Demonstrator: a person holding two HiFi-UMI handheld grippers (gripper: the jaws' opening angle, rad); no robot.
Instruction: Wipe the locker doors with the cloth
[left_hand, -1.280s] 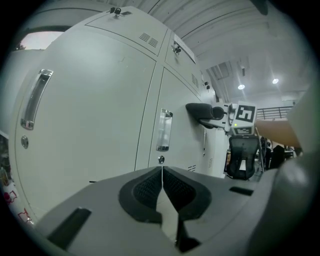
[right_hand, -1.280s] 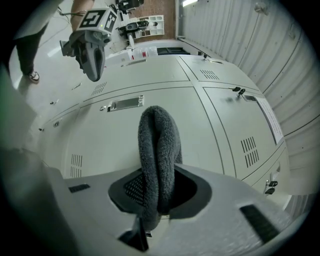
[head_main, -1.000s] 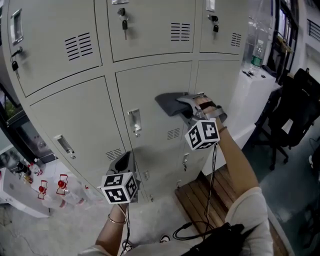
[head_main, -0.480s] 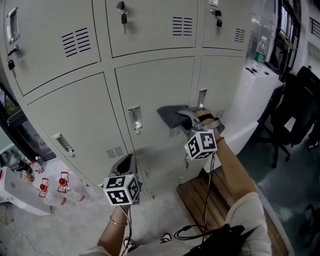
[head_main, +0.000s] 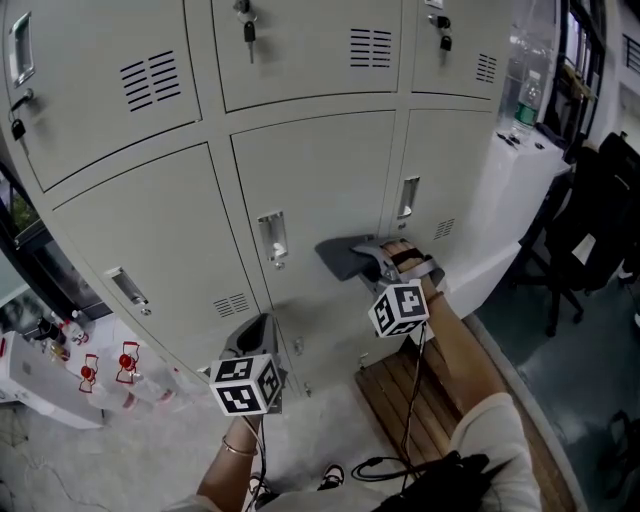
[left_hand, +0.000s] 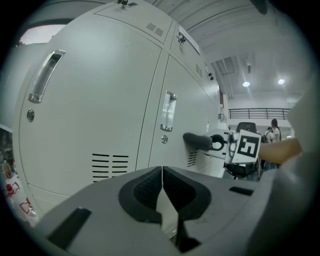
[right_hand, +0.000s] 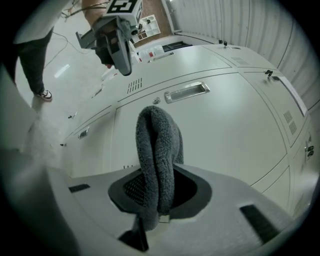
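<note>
Now right gripper (right_hand: 159, 197) clamped on grey cloth (right_hand: 157, 145) at closed locker door (head_main: 320, 170), left gripper (left_hand: 162, 195) jaws together, empty.

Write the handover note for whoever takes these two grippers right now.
Right gripper: shut on the grey cloth, which sticks out folded ahead of the jaws.
Left gripper: shut, empty, held low and to the left.
The cloth is at the lower right of the centre locker door, right of its handle, apparently against the metal.
Done: cannot tell; no door shows wipe marks.
Left: finish this door, then do the neighbouring doors.
</note>
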